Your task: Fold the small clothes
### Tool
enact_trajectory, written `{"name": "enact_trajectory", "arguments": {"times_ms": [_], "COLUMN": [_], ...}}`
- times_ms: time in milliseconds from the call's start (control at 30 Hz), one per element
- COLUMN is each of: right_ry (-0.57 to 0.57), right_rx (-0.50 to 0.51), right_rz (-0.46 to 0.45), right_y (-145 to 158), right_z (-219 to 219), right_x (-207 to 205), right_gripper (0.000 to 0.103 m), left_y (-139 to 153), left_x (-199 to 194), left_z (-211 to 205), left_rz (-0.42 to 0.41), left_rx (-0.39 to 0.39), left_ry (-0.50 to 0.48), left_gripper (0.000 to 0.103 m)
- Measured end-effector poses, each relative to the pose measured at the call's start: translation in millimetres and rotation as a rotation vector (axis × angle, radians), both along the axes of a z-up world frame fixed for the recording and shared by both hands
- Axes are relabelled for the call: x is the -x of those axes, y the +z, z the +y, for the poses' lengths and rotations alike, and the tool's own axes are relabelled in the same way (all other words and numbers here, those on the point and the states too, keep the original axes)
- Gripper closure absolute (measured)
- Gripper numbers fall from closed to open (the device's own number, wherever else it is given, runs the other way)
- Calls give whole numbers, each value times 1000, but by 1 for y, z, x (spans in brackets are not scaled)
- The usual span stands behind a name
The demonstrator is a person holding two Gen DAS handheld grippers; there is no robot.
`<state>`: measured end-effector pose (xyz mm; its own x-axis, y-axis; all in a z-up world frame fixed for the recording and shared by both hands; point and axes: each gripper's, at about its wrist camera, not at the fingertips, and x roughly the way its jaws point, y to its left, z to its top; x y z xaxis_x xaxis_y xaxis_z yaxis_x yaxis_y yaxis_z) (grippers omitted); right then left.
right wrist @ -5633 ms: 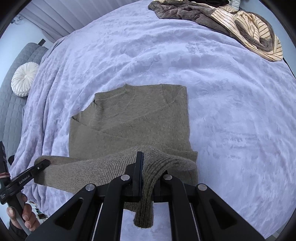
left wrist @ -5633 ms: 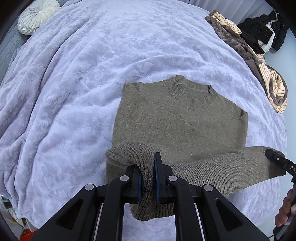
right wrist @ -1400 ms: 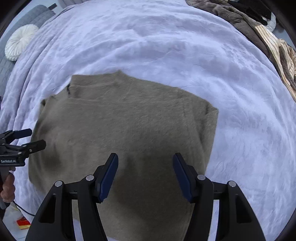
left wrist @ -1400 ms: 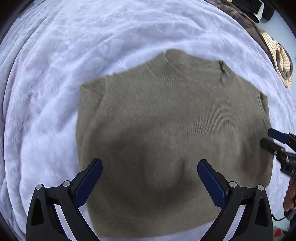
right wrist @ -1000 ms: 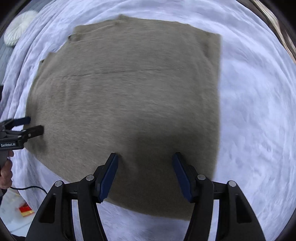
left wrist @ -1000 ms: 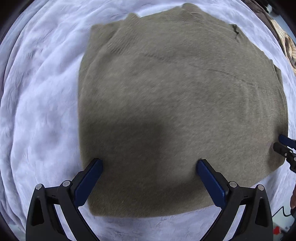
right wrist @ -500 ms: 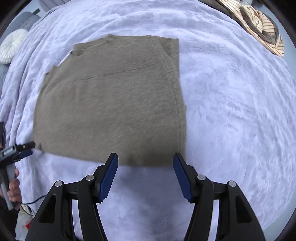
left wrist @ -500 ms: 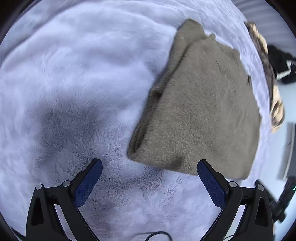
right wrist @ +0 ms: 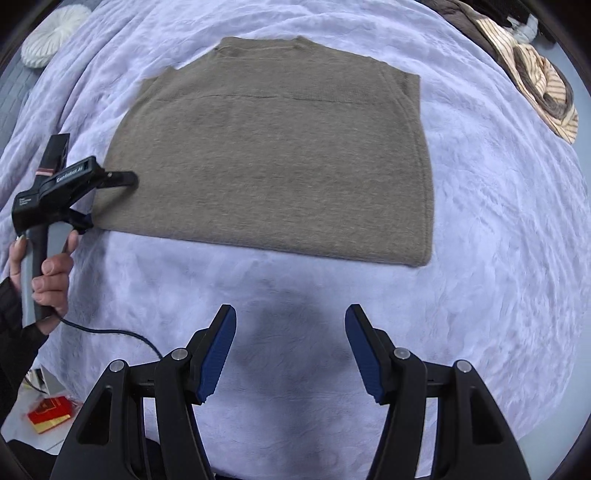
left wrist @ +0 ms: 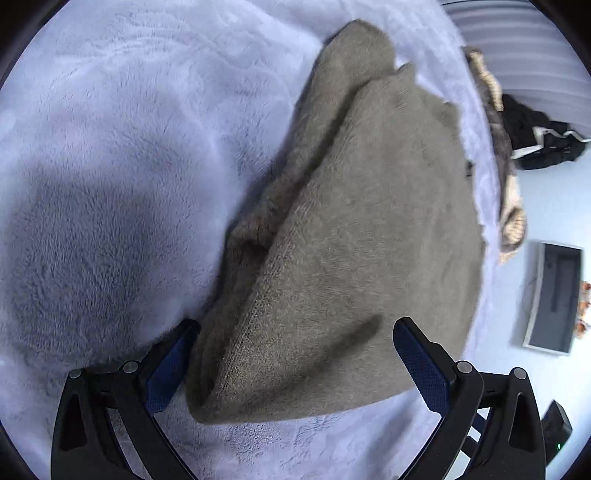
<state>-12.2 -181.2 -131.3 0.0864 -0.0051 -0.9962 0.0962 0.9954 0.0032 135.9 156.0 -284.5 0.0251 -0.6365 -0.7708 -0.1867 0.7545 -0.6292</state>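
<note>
1 olive knit sweater (right wrist: 273, 155), folded to a flat rectangle, lies on fuzzy lavender blanket (right wrist: 498, 229). L gripper (left wrist: 291, 354) wide open, straddling sweater's corner, 1 pad touching. R gripper (right wrist: 290, 350) open, empty, just below sweater's hem.

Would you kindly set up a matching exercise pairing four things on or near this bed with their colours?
Things:
1. sweater
2. blanket
3. round cushion
4. packet on the floor

Colours:
A. red
B. pale lilac
C. olive brown
D. cream white

Pairs: 1-C, 2-B, 3-D, 4-A
</note>
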Motion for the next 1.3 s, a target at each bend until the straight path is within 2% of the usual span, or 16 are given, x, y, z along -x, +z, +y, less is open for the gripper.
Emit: {"name": "enact_trajectory", "arguments": {"times_ms": [33,67,133,233,267,333,400,433,533,633,833,1067,1100,1233,1267,1300], "right_ry": [7,16,34,62,70,80,85,89,108,99,17,26,35,72,100,124], "right_rx": [0,0,1,14,17,20,11,7,-16,-55,-120,-97,-67,115,147,164], "right_rz": [-3,-6,-13,-10,-11,-15,-26,-33,-51,-43,-27,67,78,152,152,142], "right_y": [3,5,7,6,6,5,6,7,5,-6,-39,-92,-99,-132,-135,-133], "right_z": [6,12,23,38,42,50,60,64,81,97,126,179,187,214,220,224], "right_x": [-3,-7,-17,-42,-52,-73,-97,-109,-149,-188,-253,-306,-310,-318,-317,-317], "right_gripper": [38,38,38,38,38,38,38,38,38,38,32,30,25,21,24,39], "left_y": [2,2,-2,-8,-10,-14,-18,-17,-17,-11,-3,1,1,2,2,3], "left_x": [2,3,3,-1,-4,-4,-14,-14,-15,-11,-11,-9,-10,-5,-4,-3], "left_z": [5,9,19,13,8,10,-12,-11,-16,-17,-26,-29,-31,-29,-29,-28], "left_rz": [-17,-18,-2,2,1,11,-6,-15,-17,-36,-68,-105,-106,-114,-115,-115], "left_rx": [13,32,100,127,134,166,159,163,185,183,115,95,93,96,97,99], "left_ry": [-4,-6,-8,-17,-20,-34,-45,-47,-33,-25,-27,-42,-43,-44,-45,-48], "left_gripper": [25,52,62,62,58,42,42,44,78,87,87,87,87,87,87,87]}}
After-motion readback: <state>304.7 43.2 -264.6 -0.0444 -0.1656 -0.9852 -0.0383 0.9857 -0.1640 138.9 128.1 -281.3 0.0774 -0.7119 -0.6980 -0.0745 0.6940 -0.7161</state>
